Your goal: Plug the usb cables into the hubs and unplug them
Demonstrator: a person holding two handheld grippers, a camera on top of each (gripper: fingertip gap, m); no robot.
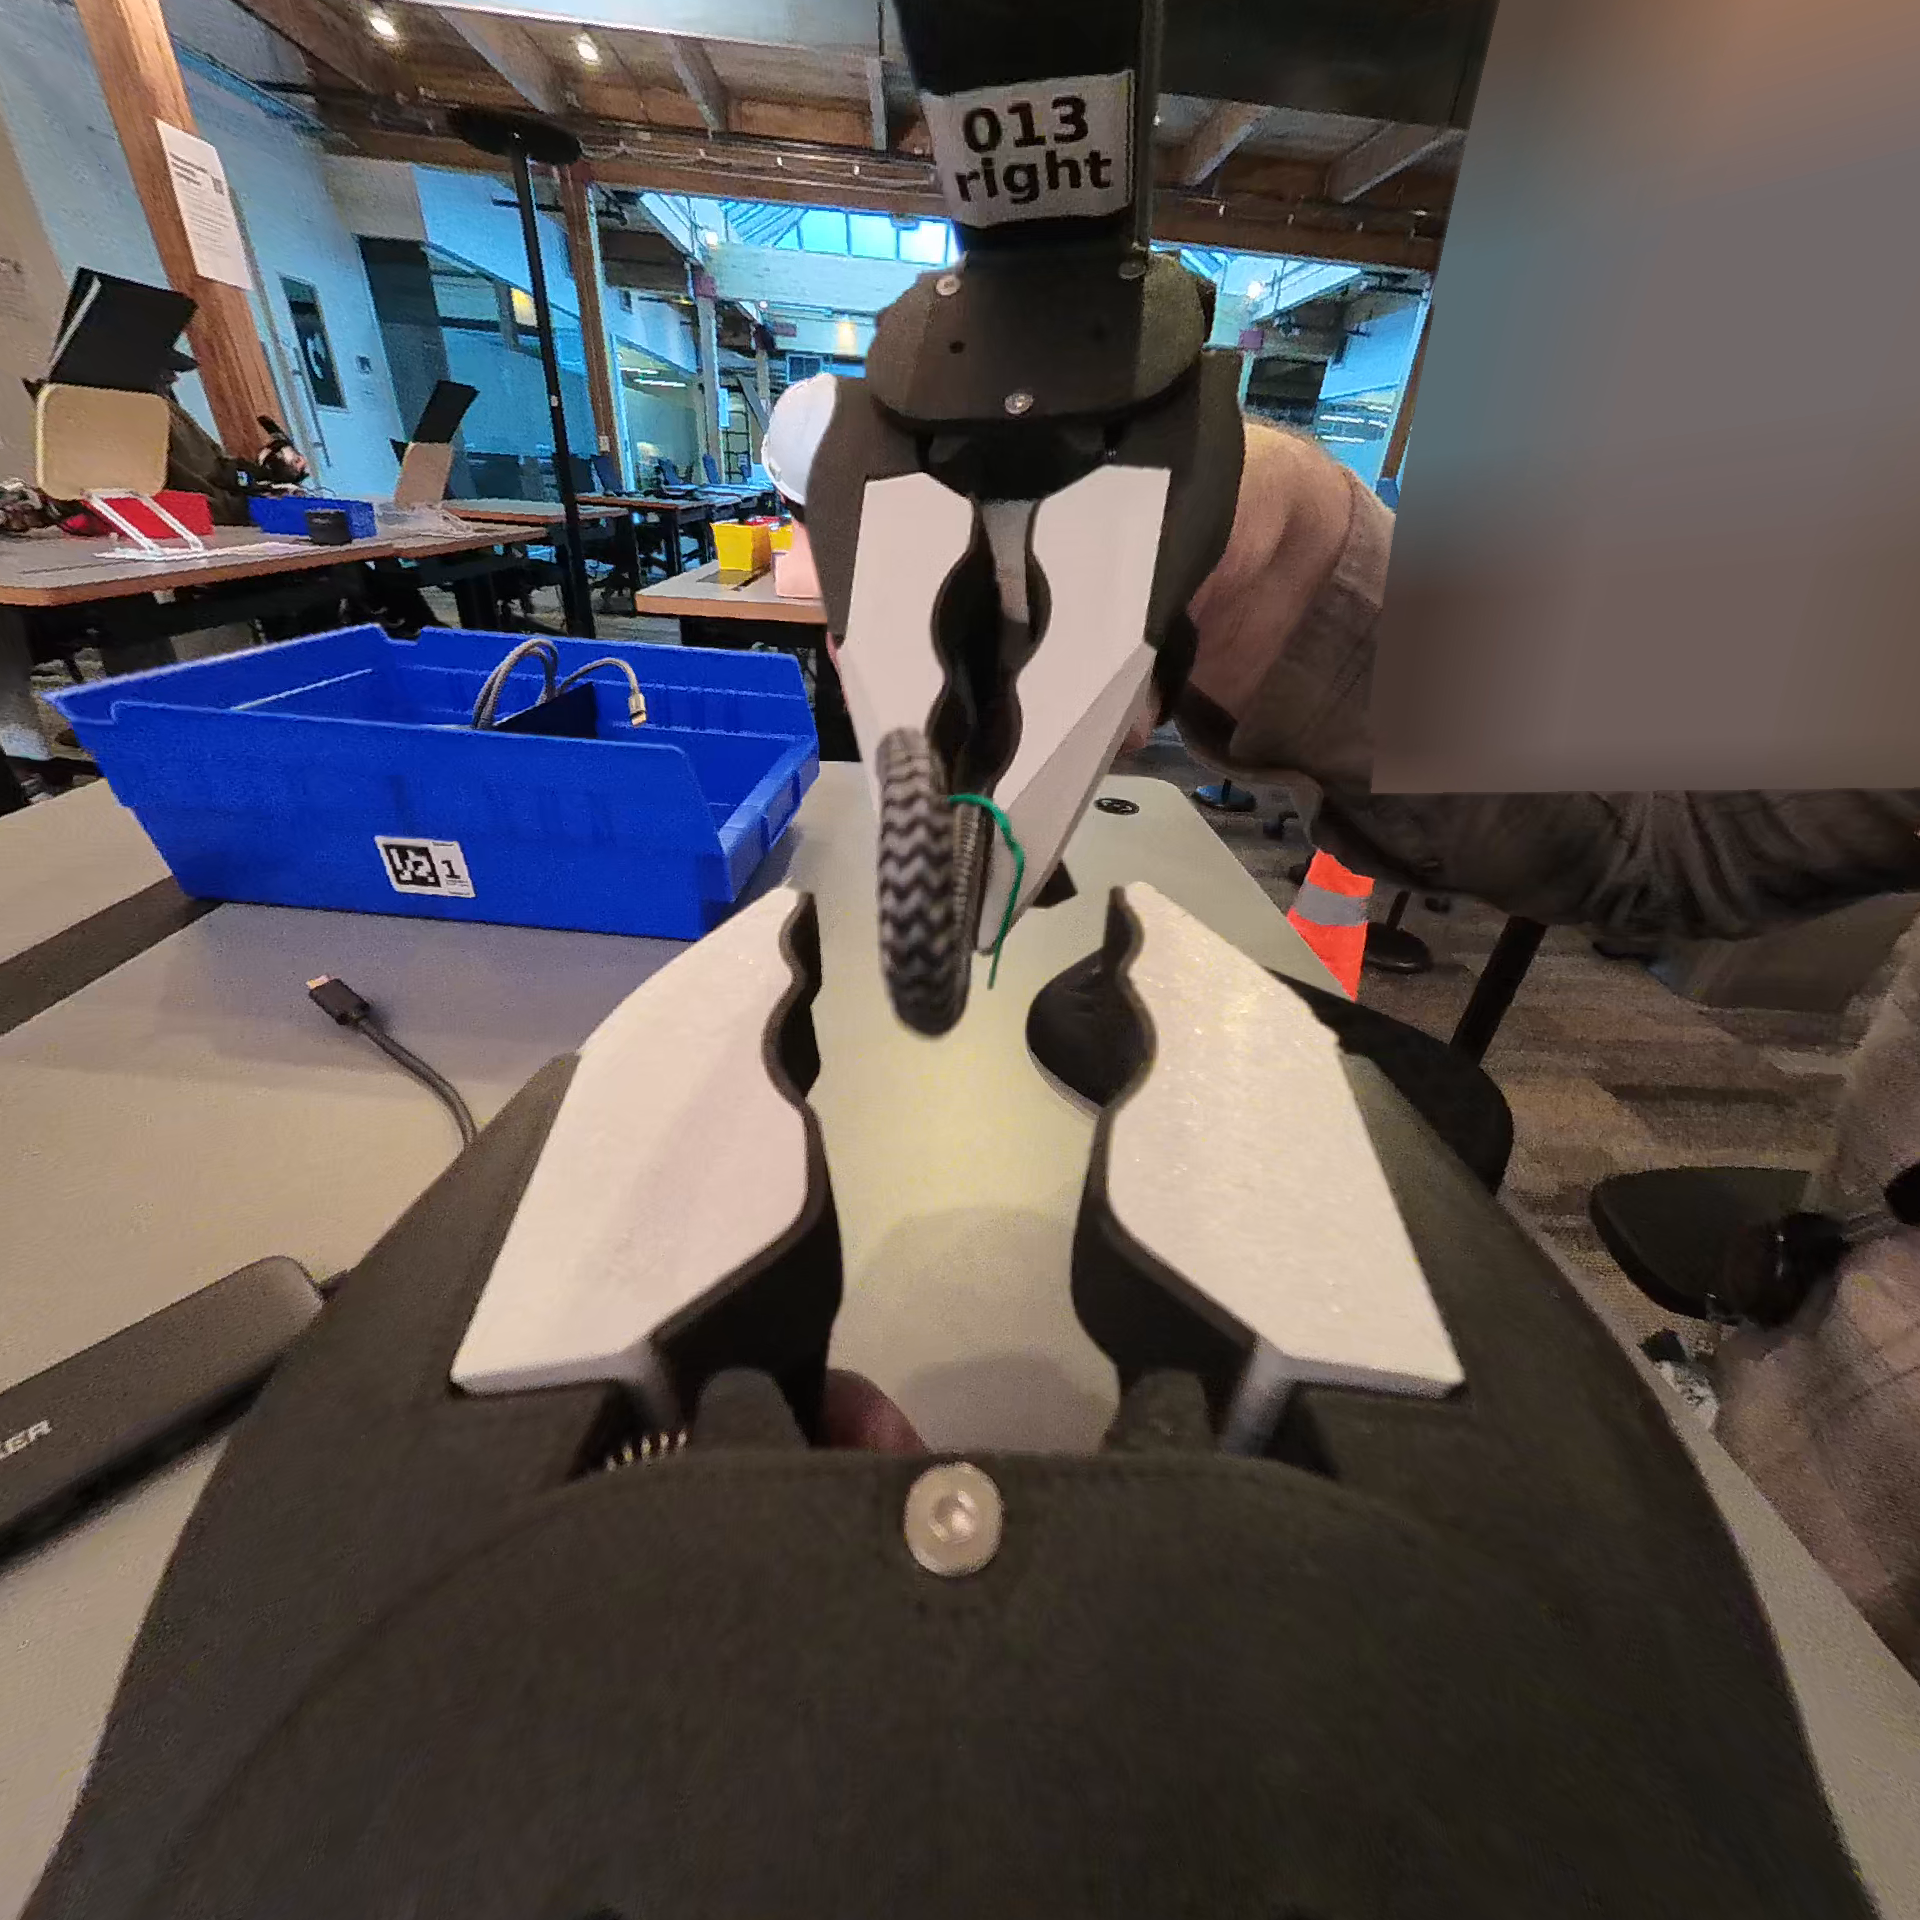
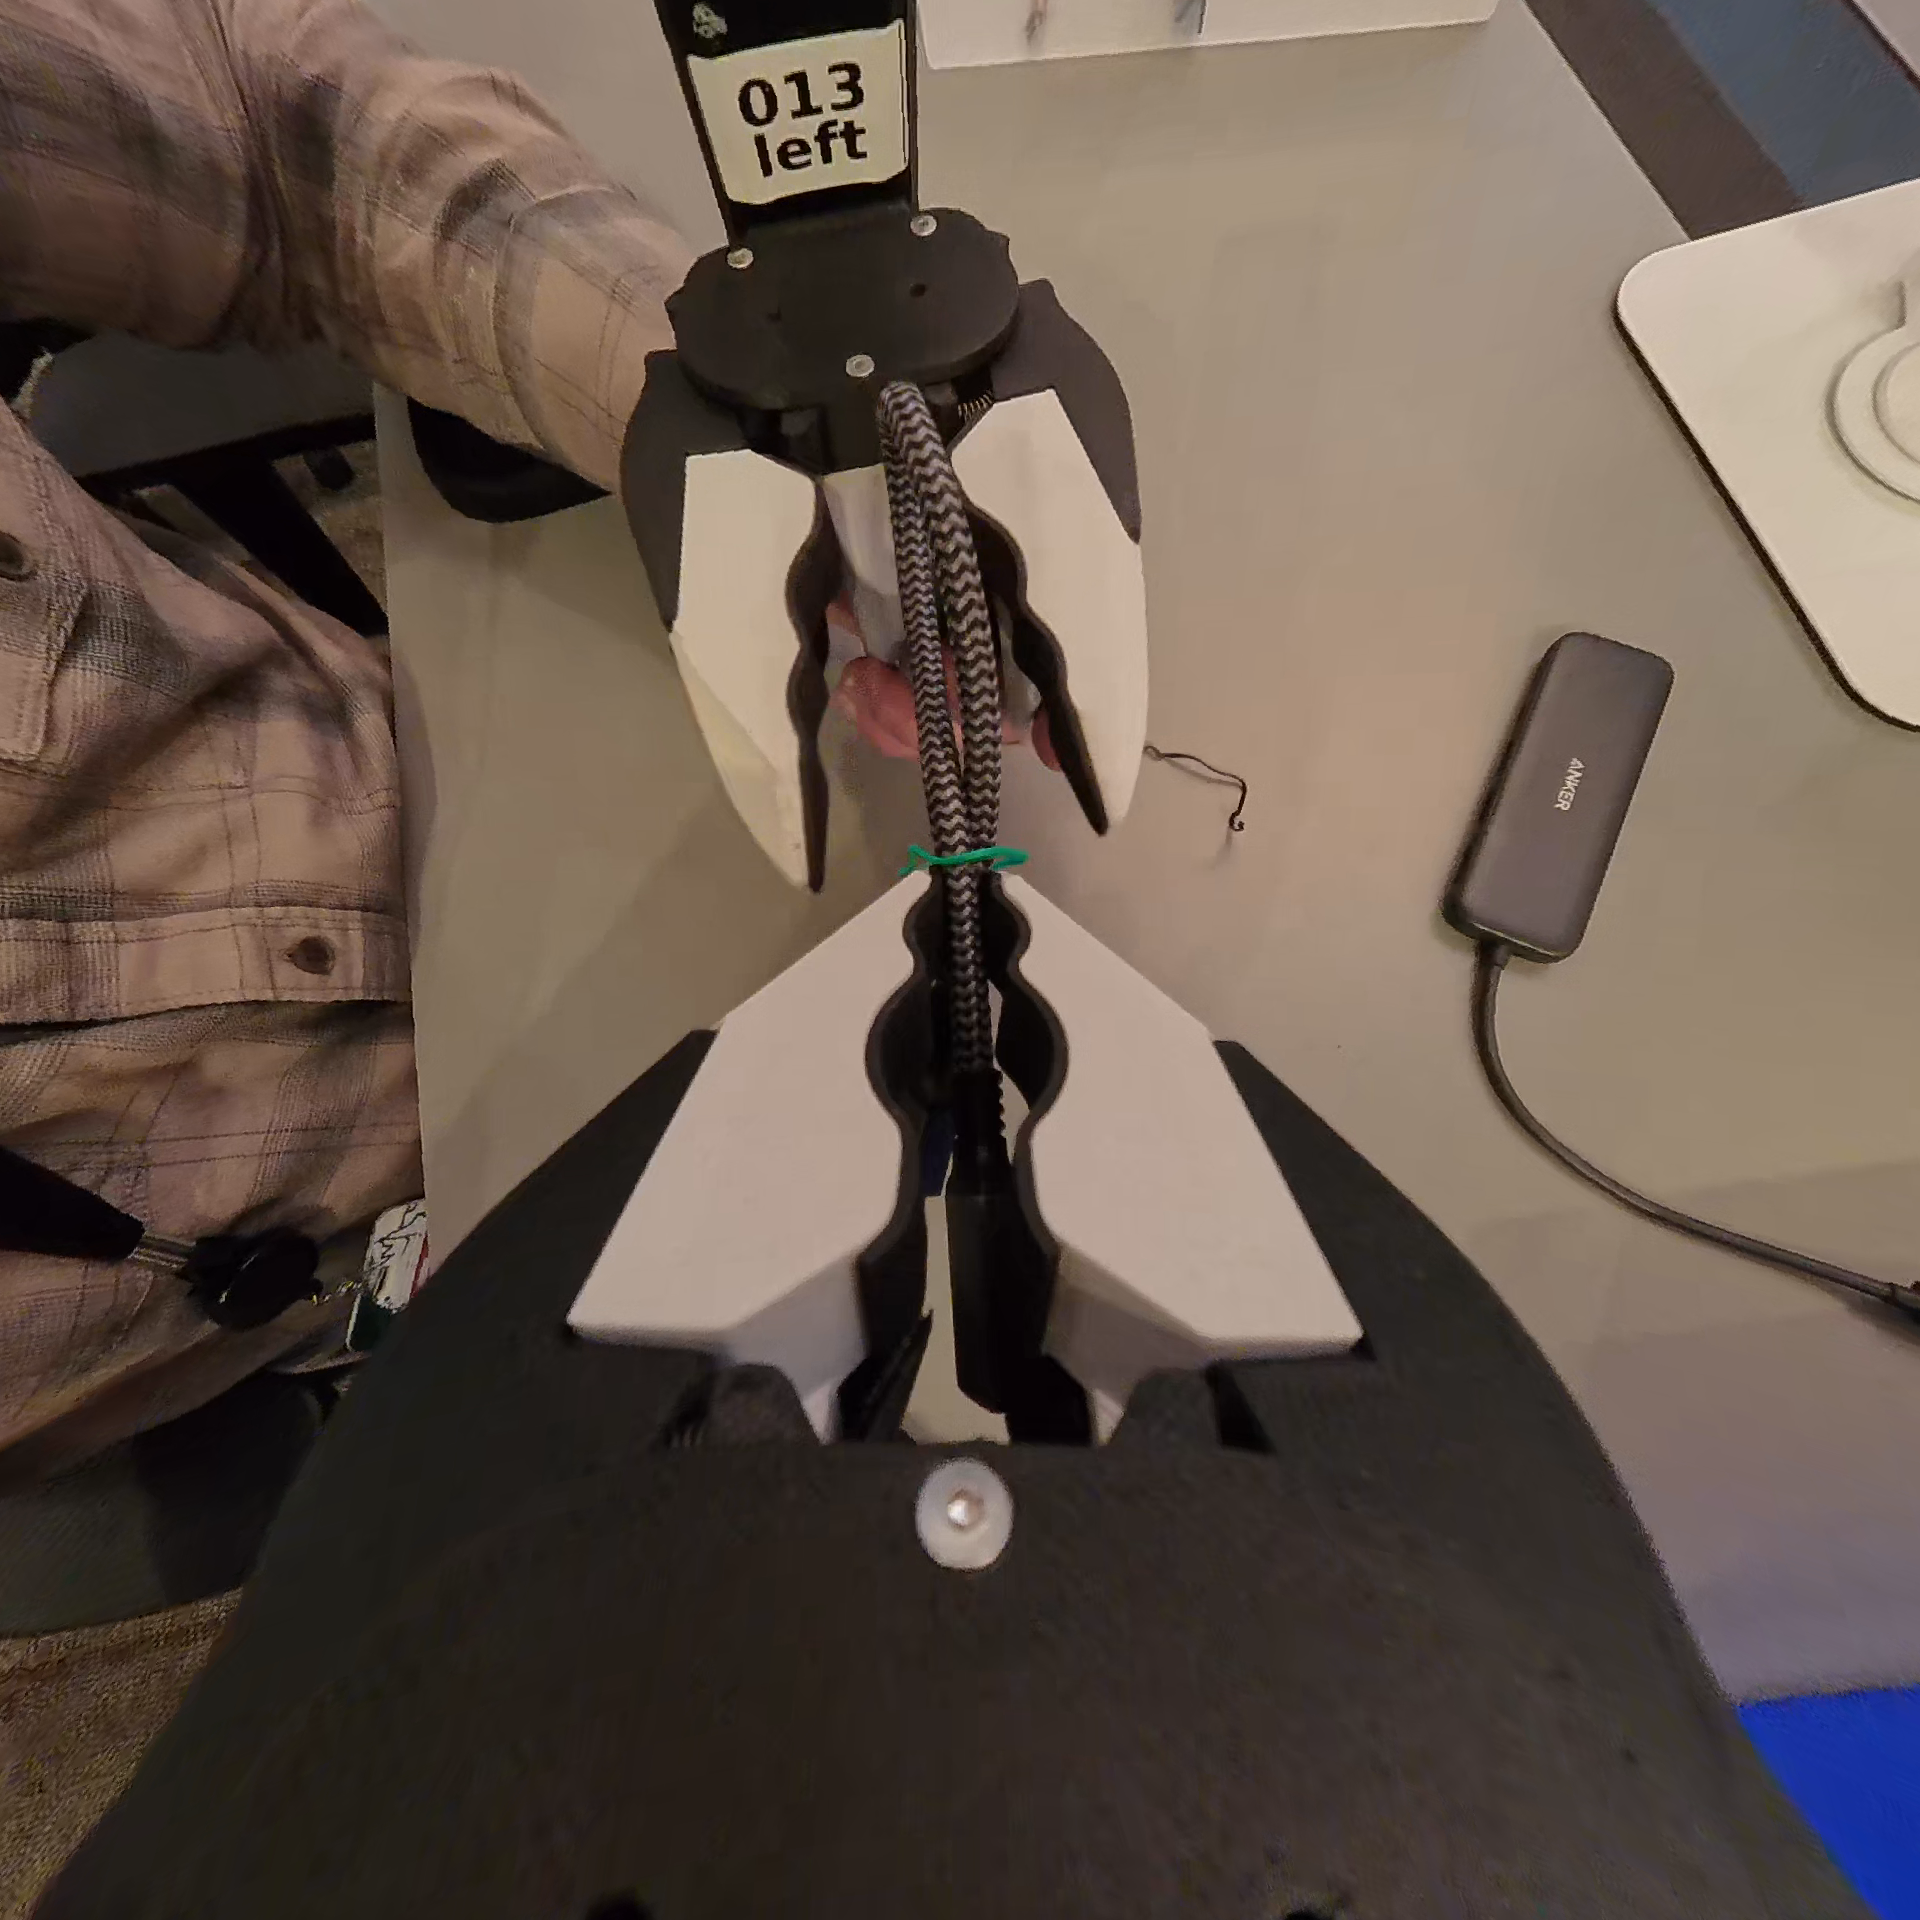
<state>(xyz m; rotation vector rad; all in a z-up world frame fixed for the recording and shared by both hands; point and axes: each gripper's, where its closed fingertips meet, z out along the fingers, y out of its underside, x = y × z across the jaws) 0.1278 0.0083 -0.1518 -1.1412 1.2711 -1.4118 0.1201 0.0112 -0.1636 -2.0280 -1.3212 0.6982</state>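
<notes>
Grey counter (image 1: 260, 1122) fills your left wrist view, with a blue plastic bin (image 1: 436, 790) at the back. Your left gripper (image 1: 961, 940) has its fingers spread wide, grasping nothing; the braided cable bundle (image 1: 920, 914) hangs just ahead of them from the right gripper (image 1: 977, 790).

From the right wrist view, your right gripper (image 2: 961, 894) is clenched on that woven, zigzag-patterned bundle, bound by a thin green twist tie (image 2: 961, 858). The smooth dark hub (image 2: 1558, 795) lies well apart. Nothing looks plugged yet; I'd judge the tie must come off next.
</notes>
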